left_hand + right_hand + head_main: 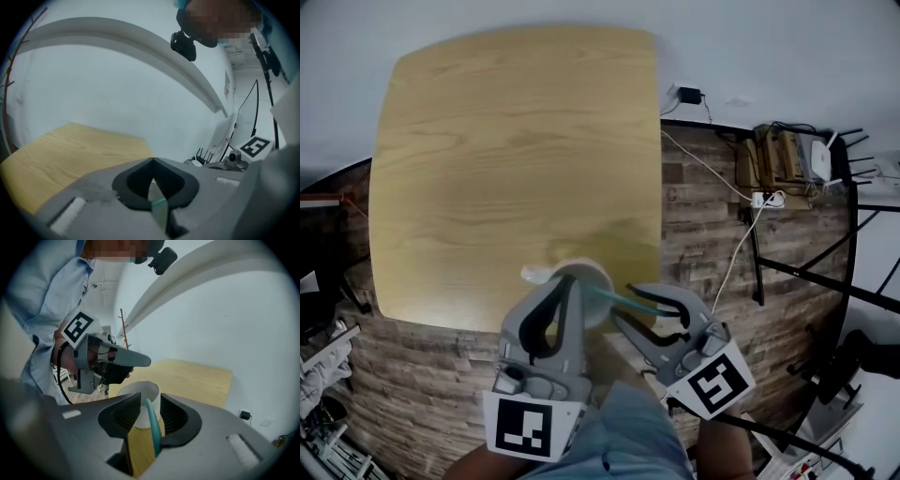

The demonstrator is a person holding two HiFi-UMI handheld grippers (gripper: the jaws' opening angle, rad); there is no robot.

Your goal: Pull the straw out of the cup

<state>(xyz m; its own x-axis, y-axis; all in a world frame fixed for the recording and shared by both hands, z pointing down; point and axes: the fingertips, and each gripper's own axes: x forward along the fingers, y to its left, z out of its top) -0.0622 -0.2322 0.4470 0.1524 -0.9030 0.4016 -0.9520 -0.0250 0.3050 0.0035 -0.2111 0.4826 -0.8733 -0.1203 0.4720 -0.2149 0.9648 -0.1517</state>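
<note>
**Straw Not Out Yet**

The pull has not begun. The straw (619, 298) is in the cup (595, 277), so the whole job is left to do.

One part looks ready. In the head view the right gripper (625, 300) sits at the lower middle of the frame, just right of the cup. The straw runs between its two jaws. In the right gripper view the jaws are spread wide. The straw (151, 420) stands in the gap, closer to the pad on the right of the frame. The pads do not squeeze it. I think the next thing is to close on the straw and then draw it away from the cup.

The left gripper (561, 286) is over the near left part of the cup in the head view. The left gripper view shows its jaws pressed together at the tips. Low in the slit between them there is a thin pale strip (160, 211) with a blue-green edge. I cannot tell what it is. I also cannot tell if this gripper touches the cup.

The cup is white and round with an open top. It stands upright on the wooden table (516, 141), near the table's lower edge in the head view. The straw is thin and blue-green. It leans out over the rim toward the right of the frame. Both look light, so I think the cup may slide or tip if nothing holds it during the pull.
</note>
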